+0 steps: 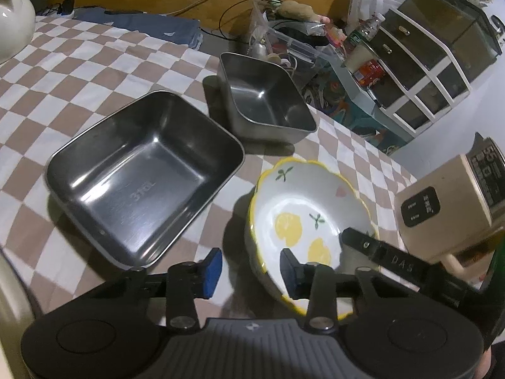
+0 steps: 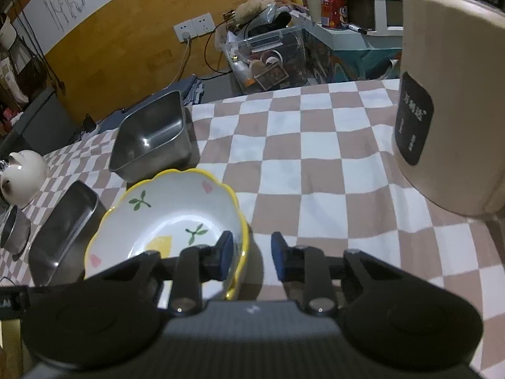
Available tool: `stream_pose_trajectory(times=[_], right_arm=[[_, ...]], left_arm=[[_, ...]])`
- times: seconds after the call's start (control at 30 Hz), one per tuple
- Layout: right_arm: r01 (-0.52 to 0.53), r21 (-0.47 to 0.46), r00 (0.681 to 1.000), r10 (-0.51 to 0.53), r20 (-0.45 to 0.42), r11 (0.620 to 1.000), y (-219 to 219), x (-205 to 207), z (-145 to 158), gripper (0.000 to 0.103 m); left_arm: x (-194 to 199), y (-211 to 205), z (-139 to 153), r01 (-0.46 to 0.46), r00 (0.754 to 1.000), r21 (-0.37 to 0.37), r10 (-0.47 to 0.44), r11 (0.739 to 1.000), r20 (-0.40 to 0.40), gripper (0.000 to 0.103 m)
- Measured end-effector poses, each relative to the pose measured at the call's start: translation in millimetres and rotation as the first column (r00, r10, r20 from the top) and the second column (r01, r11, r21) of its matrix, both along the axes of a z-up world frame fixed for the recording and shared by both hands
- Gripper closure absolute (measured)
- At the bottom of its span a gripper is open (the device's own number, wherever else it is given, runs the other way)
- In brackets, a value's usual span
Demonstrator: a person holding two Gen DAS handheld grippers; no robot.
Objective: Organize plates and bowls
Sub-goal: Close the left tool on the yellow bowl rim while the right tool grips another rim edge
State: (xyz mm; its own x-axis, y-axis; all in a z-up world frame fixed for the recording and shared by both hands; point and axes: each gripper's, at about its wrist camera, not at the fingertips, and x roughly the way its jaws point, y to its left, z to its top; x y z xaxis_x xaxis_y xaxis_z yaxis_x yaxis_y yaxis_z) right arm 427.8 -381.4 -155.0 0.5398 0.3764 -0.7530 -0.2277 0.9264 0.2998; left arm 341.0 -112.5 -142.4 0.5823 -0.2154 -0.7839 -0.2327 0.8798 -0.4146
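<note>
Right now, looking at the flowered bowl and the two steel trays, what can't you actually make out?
- Flowered bowl: near rim hidden by the left gripper in the left wrist view; whether its pads press the rim is unclear.
- Right gripper: one finger inside the bowl, contact not visible.
- Large steel tray: seen edge-on in the right wrist view, inside hidden.
- Stamp in the large tray: too blurred to read.

Two black grippers, left gripper [image 1: 251,268] and right gripper [image 2: 251,254]: blue-padded jaws, silver pivot screws, ribbed grey housings.
</note>
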Motion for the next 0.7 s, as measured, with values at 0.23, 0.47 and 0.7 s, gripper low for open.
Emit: stream_pose_trajectory(times=[0.23,0.47,0.7], right_arm=[[-0.018,0.017,1.000,0.017,0.003,1.000,4,10,-3,0.075],[-0.021,0.021,1.000,0.021,0.008,1.000,6,4,-3,0.088],[-0.007,0.027,1.000,0.007,-0.019,1.000,-2,-18,-1,0.089]], left_arm=[[18,-3,-7,-0.012,1.000,-0.021,0.011,1.000,-0.002,0.078],[21,-8,-11,0.043,0.999,0.066,-0.044,0.997,0.011,0.091],[10,-11,-10,0.087,0.996,0.094,-0.089,0.992,0.011,0.095]])
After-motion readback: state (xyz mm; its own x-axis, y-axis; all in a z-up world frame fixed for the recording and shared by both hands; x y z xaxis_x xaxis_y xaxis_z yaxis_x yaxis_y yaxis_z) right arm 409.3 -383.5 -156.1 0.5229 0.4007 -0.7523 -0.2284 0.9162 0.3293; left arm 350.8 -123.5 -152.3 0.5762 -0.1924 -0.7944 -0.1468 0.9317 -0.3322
